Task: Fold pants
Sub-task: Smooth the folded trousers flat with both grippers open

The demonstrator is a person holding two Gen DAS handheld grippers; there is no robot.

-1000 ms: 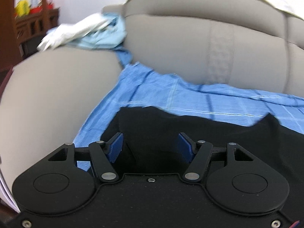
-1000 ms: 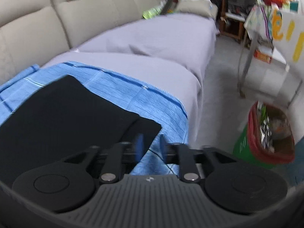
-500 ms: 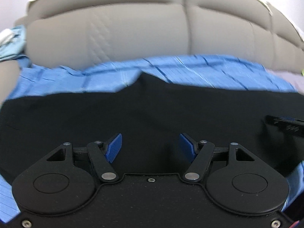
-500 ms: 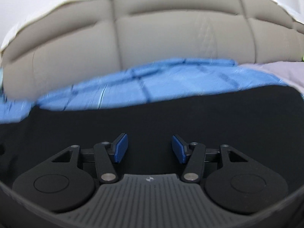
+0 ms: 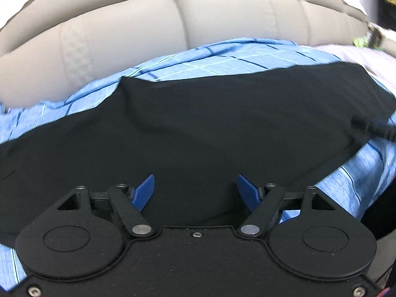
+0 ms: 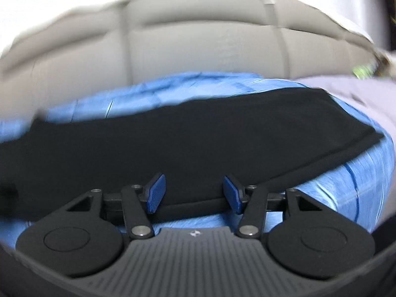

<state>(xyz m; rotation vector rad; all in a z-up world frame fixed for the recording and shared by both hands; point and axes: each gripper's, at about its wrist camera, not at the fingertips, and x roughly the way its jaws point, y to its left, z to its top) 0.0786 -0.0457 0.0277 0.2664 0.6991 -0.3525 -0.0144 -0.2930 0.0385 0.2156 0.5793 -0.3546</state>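
Observation:
Black pants [image 5: 222, 123] lie flat and lengthwise on a blue checked sheet [image 5: 222, 59] on the sofa seat; the same pants [image 6: 198, 136] fill the middle of the right wrist view. My left gripper [image 5: 196, 190] hovers over the pants' near edge. Its jaws are opening, and the blue pads [image 5: 146, 190] stand apart with only flat cloth below them. My right gripper [image 6: 194, 193] is open just above the near hem, and its pads [image 6: 156, 194] press on nothing. A dark blurred bar [image 5: 373, 131] crosses the pants' right end.
The beige sofa backrest [image 5: 173, 24] rises right behind the sheet. A lilac cover [image 6: 346, 89] continues the seat to the right, with a green item [image 6: 358, 69] at its far end. The sheet hangs over the seat's front edge [image 6: 346, 193].
Both views swung from the pants' two ends round to face the sofa back. Both sets of jaws stand wider than a second ago. The pants lie as before.

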